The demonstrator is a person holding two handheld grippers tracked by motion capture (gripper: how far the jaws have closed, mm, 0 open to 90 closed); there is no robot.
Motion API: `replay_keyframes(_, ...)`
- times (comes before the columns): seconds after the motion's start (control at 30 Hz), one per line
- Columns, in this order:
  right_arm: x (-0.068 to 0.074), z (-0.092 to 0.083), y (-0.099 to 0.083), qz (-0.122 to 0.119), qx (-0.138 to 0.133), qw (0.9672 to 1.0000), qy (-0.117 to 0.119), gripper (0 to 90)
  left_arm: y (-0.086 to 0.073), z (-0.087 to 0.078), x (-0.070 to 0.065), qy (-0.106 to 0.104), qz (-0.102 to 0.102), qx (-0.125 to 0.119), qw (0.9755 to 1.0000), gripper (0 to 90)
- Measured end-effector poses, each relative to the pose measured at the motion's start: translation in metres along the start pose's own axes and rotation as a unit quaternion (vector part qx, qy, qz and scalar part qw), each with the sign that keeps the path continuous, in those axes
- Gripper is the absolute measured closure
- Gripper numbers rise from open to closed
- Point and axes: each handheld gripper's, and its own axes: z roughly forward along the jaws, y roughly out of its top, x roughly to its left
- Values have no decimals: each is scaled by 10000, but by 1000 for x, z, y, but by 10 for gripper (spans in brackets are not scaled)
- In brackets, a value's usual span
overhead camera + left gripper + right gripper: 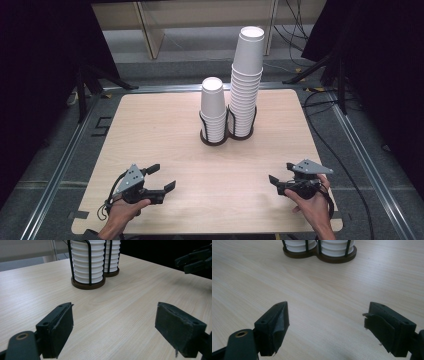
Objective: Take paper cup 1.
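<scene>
The wooden table [150, 125] is carrying two cup stacks in wire holders near its far middle: the tall stack [246, 82] is leaning slightly and, judging by its height, could be toppling if nudged sideways; the short stack [213, 111] is touching beside it. The left gripper [162, 177] and right gripper [280, 173] are hovering low near the person's edge, well apart, jaws spread wide, holding nothing.
</scene>
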Motion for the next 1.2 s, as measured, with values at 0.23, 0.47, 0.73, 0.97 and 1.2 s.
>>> replay_keyframes(0.23, 3, -1, 0, 78, 131, 9998, -103, 188, 1, -2, 0, 56, 18, 75, 10000, 147)
replay_keyframes(0.47, 0, 1, 0, -109, 46, 9999, -114, 184, 1, 0, 1, -6, -17, -61, 10000, 147)
replay_keyframes(0.73, 4, 2, 5, 11, -50, 10000, -11, 199, 1, -1, 1, 41, 0, -3, 10000, 147)
replay_keyframes(0.97, 7, 6, 14, -9, -94, 10000, 20, 208, 1, -2, 1, 74, 27, 73, 9999, 147)
replay_keyframes(1.2, 17, 21, 30, -208, -182, 9994, 187, 208, 0, -2, 1, 76, 9, 87, 9999, 147)
